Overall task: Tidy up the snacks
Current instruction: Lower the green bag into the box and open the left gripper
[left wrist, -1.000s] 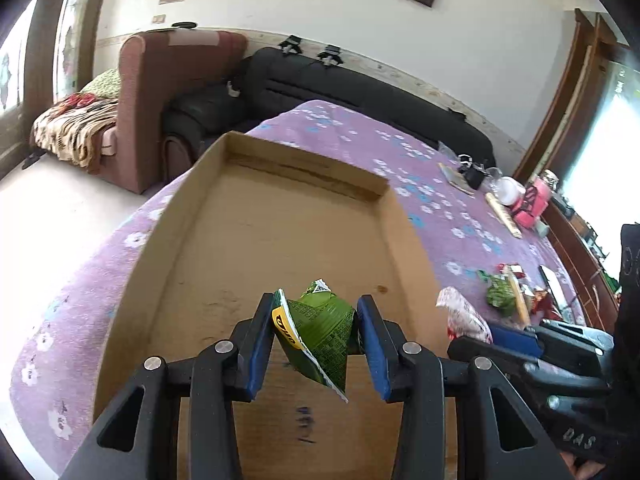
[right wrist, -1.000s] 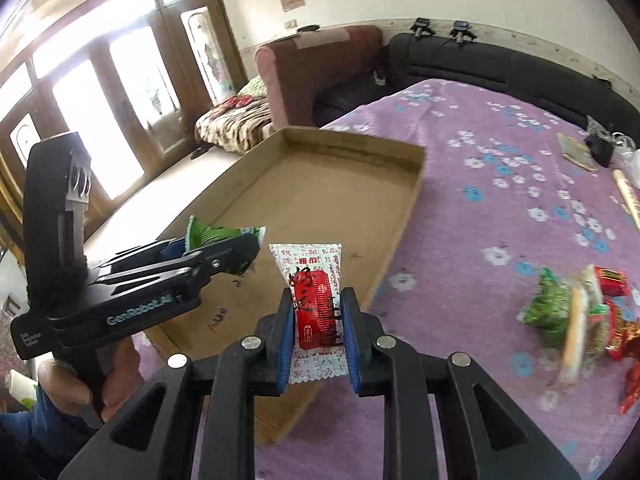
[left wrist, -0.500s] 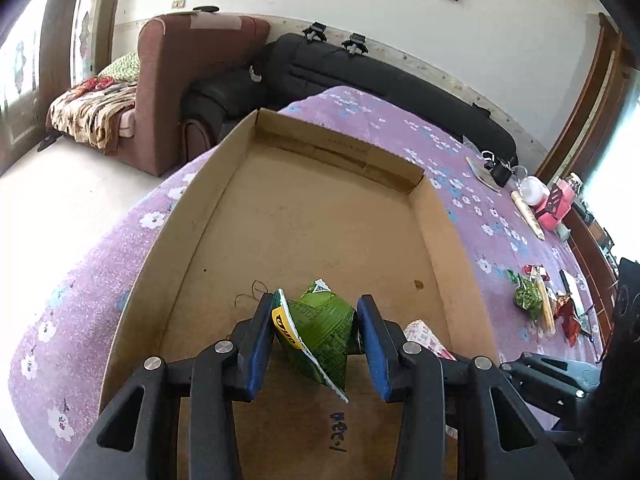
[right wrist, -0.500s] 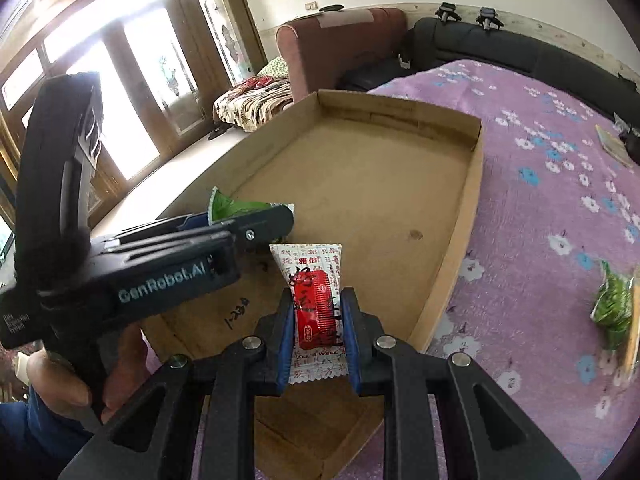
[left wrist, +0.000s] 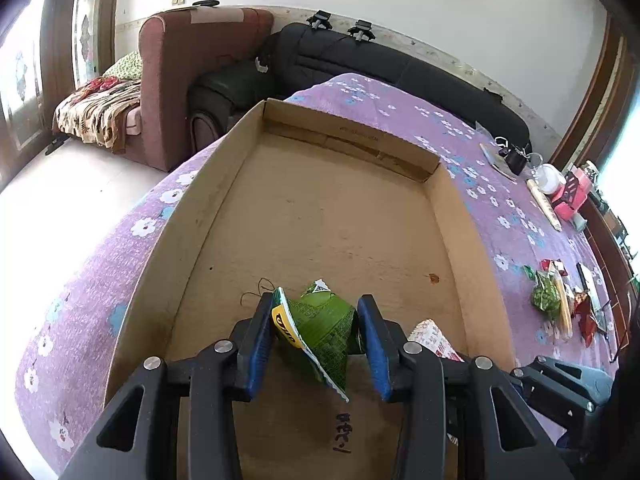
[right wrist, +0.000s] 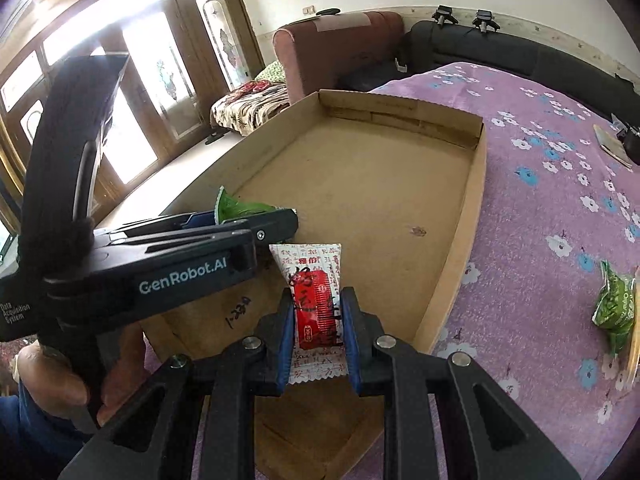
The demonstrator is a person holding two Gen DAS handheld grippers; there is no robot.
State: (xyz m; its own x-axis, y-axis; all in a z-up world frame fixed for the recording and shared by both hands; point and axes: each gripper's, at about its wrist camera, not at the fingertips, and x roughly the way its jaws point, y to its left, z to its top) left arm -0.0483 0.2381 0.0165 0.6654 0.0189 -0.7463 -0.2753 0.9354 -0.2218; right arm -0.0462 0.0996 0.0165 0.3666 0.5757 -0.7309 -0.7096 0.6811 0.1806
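The left gripper point(left wrist: 318, 340) was closed tight on a green snack bag point(left wrist: 320, 332), with its blue pads point(left wrist: 260, 344) pressing both sides of the crumpled bag. It held the bag up over the near end of a big cardboard tray point(left wrist: 460, 232). Right beside it, the right gripper point(right wrist: 316, 340) was squeezed shut on a red and white snack packet point(right wrist: 316, 300), and the packet stood up straight between the fingers. That packet also hung over the near end of the tray, close to the tray's near right corner. A hand point(right wrist: 60, 376) held the left gripper's handle at the bottom left of the right wrist view. Black writing point(left wrist: 344, 432) was on the tray floor just under the grippers. The tray sat on a purple cloth with flowers point(right wrist: 560, 208). Farther out to the right, on the cloth and well apart from the tray, lay a small pile of snacks point(left wrist: 560, 304), with another green bag point(right wrist: 612, 308) in it. Past the far end of the tray stood a black sofa point(left wrist: 360, 60) and a dark red armchair point(left wrist: 180, 80) by the wall.
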